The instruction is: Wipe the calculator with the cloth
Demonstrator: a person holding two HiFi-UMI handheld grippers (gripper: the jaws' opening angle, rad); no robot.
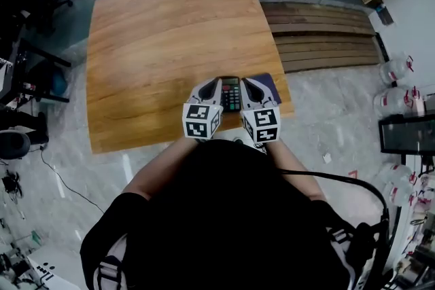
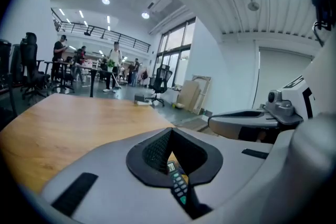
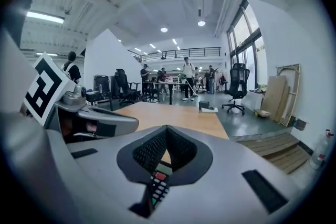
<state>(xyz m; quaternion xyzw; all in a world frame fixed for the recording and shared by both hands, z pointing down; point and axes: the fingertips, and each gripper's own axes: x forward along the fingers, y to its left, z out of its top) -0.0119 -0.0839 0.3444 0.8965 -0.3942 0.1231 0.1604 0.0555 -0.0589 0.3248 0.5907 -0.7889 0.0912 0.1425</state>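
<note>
Evidently neither tool is at work on anything at this moment. The small dark rectangular calculator with its rows of coloured keys lies flat near the front edge of the light-brown wooden counter, directly in front of the person. That is probably because there it is within easy reach of both hands. A dark purple-blue cloth lies on the counter just beside the calculator on its right, partly hidden behind the right tool. It is close enough to be picked up for wiping, but nothing grips it now.

The grey left hand-held gripper and the grey right hand-held gripper are held side by side above the counter, one on each side of the calculator. They point across the room rather than down at it.

In the left gripper view, the left hand-held gripper has its black ribbed pads pressed together with nothing between them. The calculator shows only through the gap below, lying apart from the tool. In the right gripper view, the right hand-held gripper is likewise closed on nothing, and the calculator lies below it, untouched. With the cloth unheld, wiping is judged not to be under way.
</note>
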